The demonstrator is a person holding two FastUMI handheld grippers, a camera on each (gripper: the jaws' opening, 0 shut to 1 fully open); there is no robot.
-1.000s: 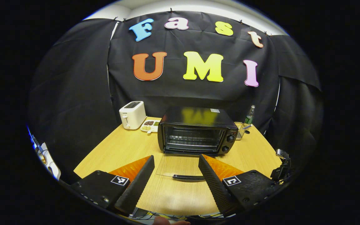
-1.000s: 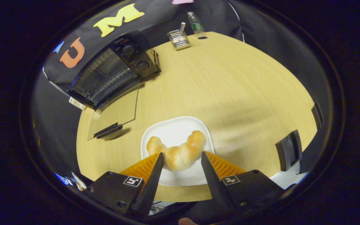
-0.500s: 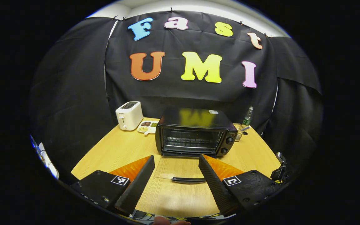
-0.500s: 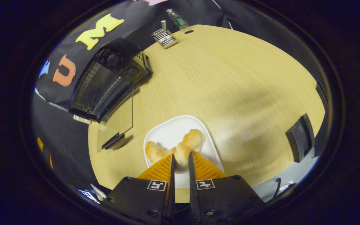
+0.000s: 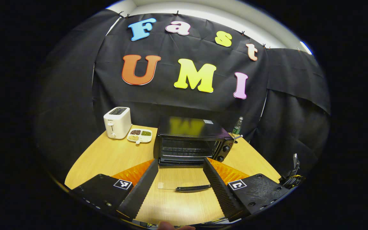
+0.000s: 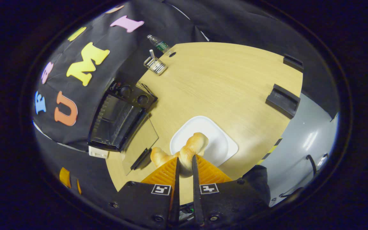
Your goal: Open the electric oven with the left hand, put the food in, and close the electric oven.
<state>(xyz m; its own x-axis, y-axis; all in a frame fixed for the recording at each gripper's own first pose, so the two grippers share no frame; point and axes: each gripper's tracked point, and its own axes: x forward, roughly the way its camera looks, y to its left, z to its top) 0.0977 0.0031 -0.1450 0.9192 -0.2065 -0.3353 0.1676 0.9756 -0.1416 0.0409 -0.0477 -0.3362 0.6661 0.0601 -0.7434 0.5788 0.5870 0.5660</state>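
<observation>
The black electric oven (image 5: 190,140) stands at the back of the wooden table with its glass door (image 5: 179,179) folded down flat and the wire rack showing inside. My left gripper (image 5: 180,166) hangs open in front of that door, nothing between its fingers. In the right gripper view, my right gripper (image 6: 184,163) is shut on a golden croissant (image 6: 187,151), held up above the white plate (image 6: 216,143). The oven (image 6: 120,118) with its open door (image 6: 141,143) lies to the left of the croissant there.
A white toaster (image 5: 117,122) and a small dish of grains (image 5: 140,134) sit left of the oven. A wire holder (image 6: 154,65) and a bottle (image 6: 159,44) stand behind it. Two black blocks (image 6: 283,100) rest near the table's right edge, grey floor beyond.
My right gripper shut on the croissant and lifted it off the plate, rising well above the table. My left gripper drew back from the oven and swung a little to the right.
</observation>
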